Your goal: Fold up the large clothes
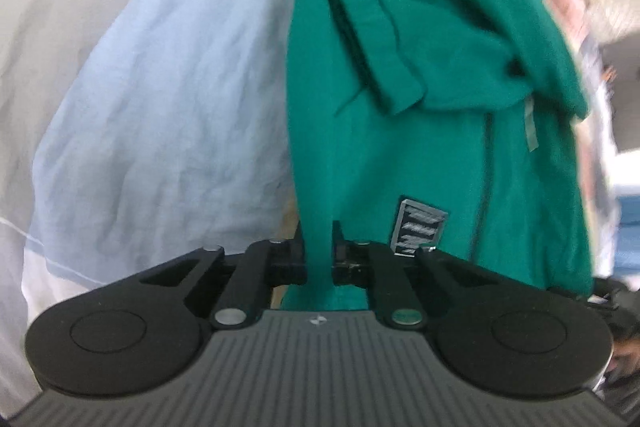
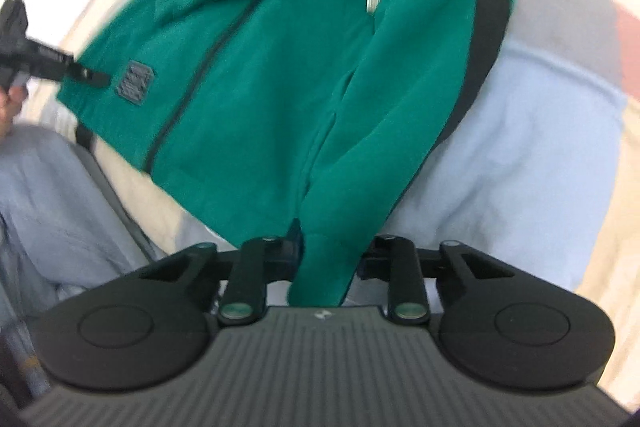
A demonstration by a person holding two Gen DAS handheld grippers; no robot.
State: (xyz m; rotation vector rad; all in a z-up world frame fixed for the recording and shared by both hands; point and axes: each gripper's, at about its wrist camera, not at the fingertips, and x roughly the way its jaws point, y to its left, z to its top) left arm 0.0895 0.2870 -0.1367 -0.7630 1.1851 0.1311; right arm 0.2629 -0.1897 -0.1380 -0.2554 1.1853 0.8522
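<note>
Clamped on the hem of the green jacket, the left gripper and right gripper each pinch a bunch of fleece. The jacket is held hanging over a pale blue cloth. Both corners should be kept level and taut, so that the jacket is laid flat before being folded.

The black two-finger left gripper pinches a fold of the green fleece jacket, whose dark rectangular patch sits just right of the jaws. A wrinkled pale blue cloth lies beside the jacket, on grey fabric.
</note>
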